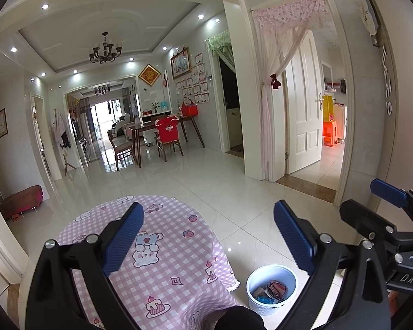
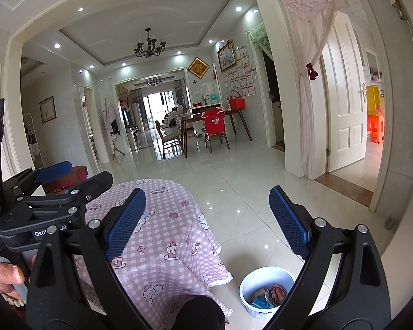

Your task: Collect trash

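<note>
A white round bin (image 1: 272,288) stands on the tiled floor to the right of a table covered with a pink checked cloth (image 1: 162,253). Crumpled wrappers and paper trash (image 1: 272,291) lie inside it. The bin also shows in the right wrist view (image 2: 265,291), with the trash (image 2: 269,295) in it and the cloth (image 2: 168,236) to its left. My left gripper (image 1: 206,236) is open and empty, held above the table. My right gripper (image 2: 206,222) is open and empty, above the table's right side. Each gripper shows at the edge of the other's view.
A dark knee (image 2: 201,313) is at the bottom, by the table edge. White glossy floor tiles (image 1: 206,176) stretch ahead to a dining table with chairs (image 1: 162,134). A doorway with a pink curtain (image 1: 278,88) and a white door is on the right.
</note>
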